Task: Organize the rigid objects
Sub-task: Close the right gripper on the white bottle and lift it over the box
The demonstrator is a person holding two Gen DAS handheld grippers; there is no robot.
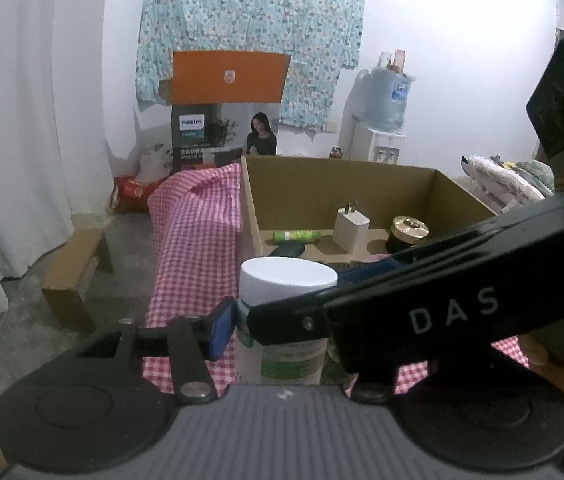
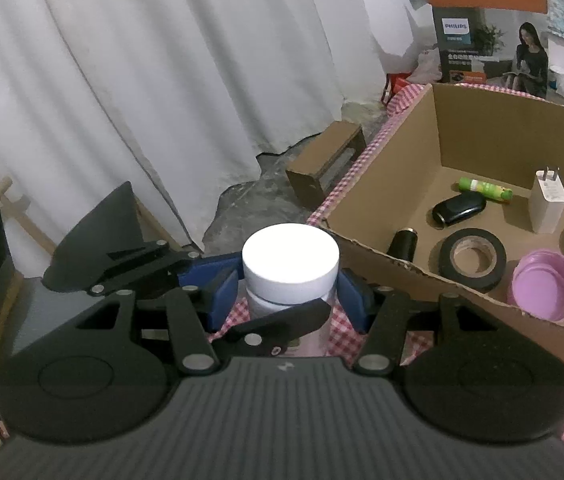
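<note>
A bottle with a white cap (image 1: pixel 287 280) (image 2: pixel 290 258) and a green label stands upright on the pink checked cloth (image 1: pixel 198 232), just in front of the open cardboard box (image 1: pixel 341 176) (image 2: pixel 501 132). My left gripper (image 1: pixel 282 332) is shut on its body; one blue pad (image 1: pixel 222 328) presses its left side and the other is hidden behind my right gripper's fingers (image 1: pixel 361 274). My right gripper (image 2: pixel 287 300) also has its blue pads against the bottle below the cap. The left gripper's fingers (image 2: pixel 210 266) reach in from the left in the right wrist view.
In the box lie a white charger (image 2: pixel 547 204), a green tube (image 2: pixel 483 189), a black key fob (image 2: pixel 457 208), black tape (image 2: pixel 473 258), a pink lid (image 2: pixel 545 284) and a gold-lidded jar (image 1: pixel 409 232). A small cardboard box (image 2: pixel 325 164) sits on the floor by white curtains.
</note>
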